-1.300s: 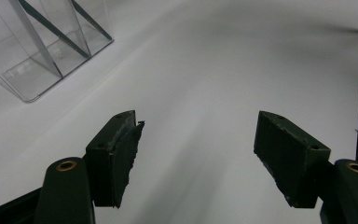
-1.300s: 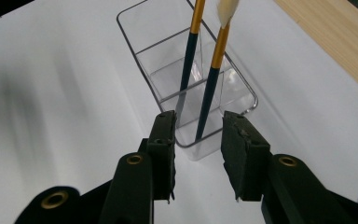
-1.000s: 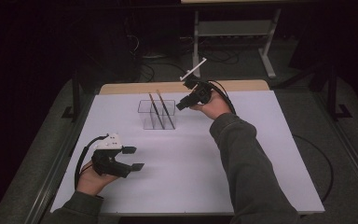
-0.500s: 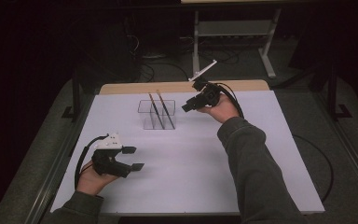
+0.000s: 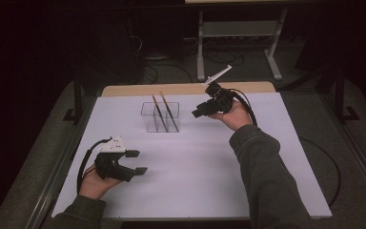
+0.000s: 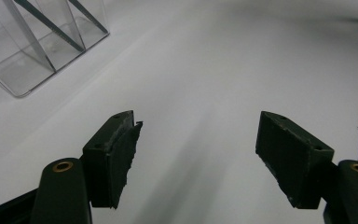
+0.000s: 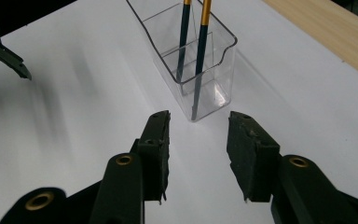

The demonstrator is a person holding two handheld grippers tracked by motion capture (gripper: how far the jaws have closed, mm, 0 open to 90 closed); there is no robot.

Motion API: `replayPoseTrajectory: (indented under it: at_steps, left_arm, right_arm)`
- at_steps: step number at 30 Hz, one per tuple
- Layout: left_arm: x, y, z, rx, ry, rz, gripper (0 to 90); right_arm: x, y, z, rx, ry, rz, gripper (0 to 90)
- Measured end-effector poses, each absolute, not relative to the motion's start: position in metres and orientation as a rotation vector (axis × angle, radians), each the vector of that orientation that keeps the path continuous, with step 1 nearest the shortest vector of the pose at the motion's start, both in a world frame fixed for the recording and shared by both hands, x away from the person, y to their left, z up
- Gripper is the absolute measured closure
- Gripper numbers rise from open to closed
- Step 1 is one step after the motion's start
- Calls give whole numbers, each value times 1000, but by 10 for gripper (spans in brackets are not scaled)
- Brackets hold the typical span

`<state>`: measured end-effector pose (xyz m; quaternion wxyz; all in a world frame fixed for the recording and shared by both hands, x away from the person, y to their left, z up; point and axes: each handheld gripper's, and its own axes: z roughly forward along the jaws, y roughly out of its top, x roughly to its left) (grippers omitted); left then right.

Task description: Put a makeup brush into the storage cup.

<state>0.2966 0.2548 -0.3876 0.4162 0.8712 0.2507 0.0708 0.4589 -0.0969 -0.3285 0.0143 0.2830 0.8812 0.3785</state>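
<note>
A clear plastic holder [image 5: 160,118] stands at the back middle of the white table; its wall [image 7: 214,88] lies just ahead of my right jaws. Two thin brushes [image 5: 164,109] with dark handles and gold bands [image 7: 200,56] lean inside it. My right gripper [image 5: 198,113] hovers to the right of the holder, pointing at it. Its jaws [image 7: 198,149] are open with nothing between them and have just been opening. My left gripper [image 5: 137,162] rests at the front left, open and empty [image 6: 196,163]. The holder's corner [image 6: 32,56] sits far off at upper left.
A white sheet [image 5: 209,176] covers the table, with a wooden strip [image 5: 186,88] along the back edge. A metal stand [image 5: 238,28] and cables lie on the dark floor behind. The left gripper [image 7: 4,46] appears far off in the right gripper view.
My right hand has drifted to the right, away from the holder. The left hand has stayed where it was.
</note>
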Motion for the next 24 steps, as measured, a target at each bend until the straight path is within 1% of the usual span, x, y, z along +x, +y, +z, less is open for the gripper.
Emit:
replayPoseTrajectory:
  at_steps: [24]
  left_arm:
    - [297, 254, -387, 2184, 629, 178, 270]
  right_arm:
    - [437, -121, -346, 921, 2736, 1210, 541]
